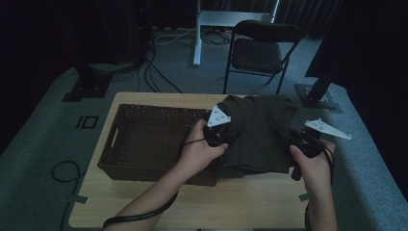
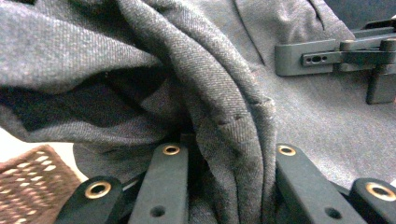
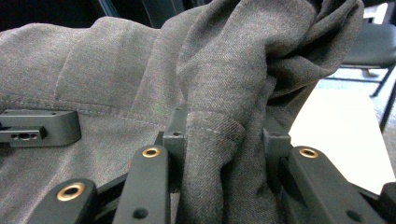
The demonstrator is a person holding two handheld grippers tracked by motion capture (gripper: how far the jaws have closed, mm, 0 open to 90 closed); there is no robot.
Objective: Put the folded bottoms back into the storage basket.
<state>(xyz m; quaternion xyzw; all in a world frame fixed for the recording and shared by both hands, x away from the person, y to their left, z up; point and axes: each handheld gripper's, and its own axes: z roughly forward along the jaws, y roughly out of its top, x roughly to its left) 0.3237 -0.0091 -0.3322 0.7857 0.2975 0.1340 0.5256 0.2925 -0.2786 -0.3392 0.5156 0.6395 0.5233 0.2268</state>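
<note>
My left fingers point(image 2: 224, 186) are clamped on a thick bunched fold of the grey garment point(image 2: 299, 121), the cloth squeezed between the two black bars and rising straight up out of them. My right fingers point(image 3: 224, 154) pinch a hemmed fold of the same garment point(image 3: 107, 79) in the same way.

Outward from both grips, the cloth spans the gap between my hands. In the high view it hangs as a dark bundle point(image 1: 257, 132) between my left gripper point(image 1: 216, 130) and my right gripper point(image 1: 305, 144), bunched up at the far edge. Its long axis runs from one hand to the other, across the desk point(image 1: 240, 202), and I judge it lifted off the wood, though its lower fold sits close to the surface near the basket's corner.

The basket point(image 1: 144, 139) lies to the left of the bundle, just beside my left hand point(image 1: 199, 149); its near right corner is close under that wrist. My left hand is the nearer one, my right hand point(image 1: 315, 166) well apart from it. So any drop into the basket means carrying the whole span leftward, the left grip leading over the rim and the right following.
</note>
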